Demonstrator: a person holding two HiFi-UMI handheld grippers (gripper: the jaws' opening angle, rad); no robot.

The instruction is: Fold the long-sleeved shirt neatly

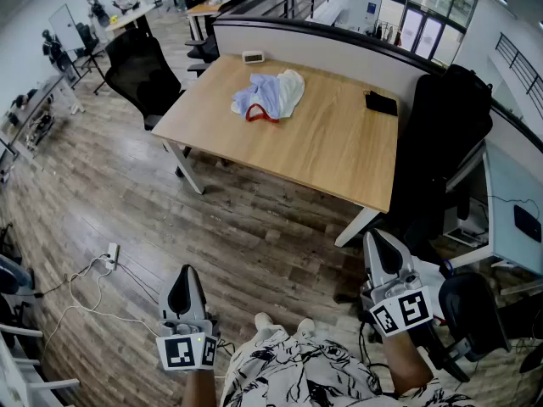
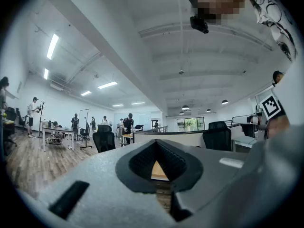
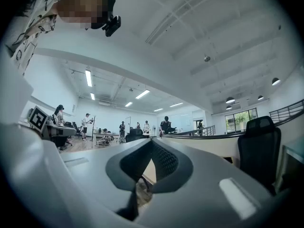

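A crumpled shirt (image 1: 268, 96), pale blue and white with a bit of red, lies in a heap on the far half of the wooden table (image 1: 339, 155). Both grippers are far from it, held level over the wooden floor close to the person's body. My left gripper (image 1: 186, 271) at the bottom left is shut with nothing in it, and its closed jaws fill the left gripper view (image 2: 157, 144). My right gripper (image 1: 374, 237) at the bottom right is also shut and empty, and its jaws meet in the right gripper view (image 3: 152, 142). A sliver of the tabletop shows through each jaw gap.
A small black object (image 1: 381, 103) and a white device (image 1: 252, 57) lie near the table's far edge, against a partition. Black office chairs stand at the left (image 1: 140, 70) and right (image 1: 445, 134). A power strip (image 1: 111, 253) with cables lies on the floor. People work in the background.
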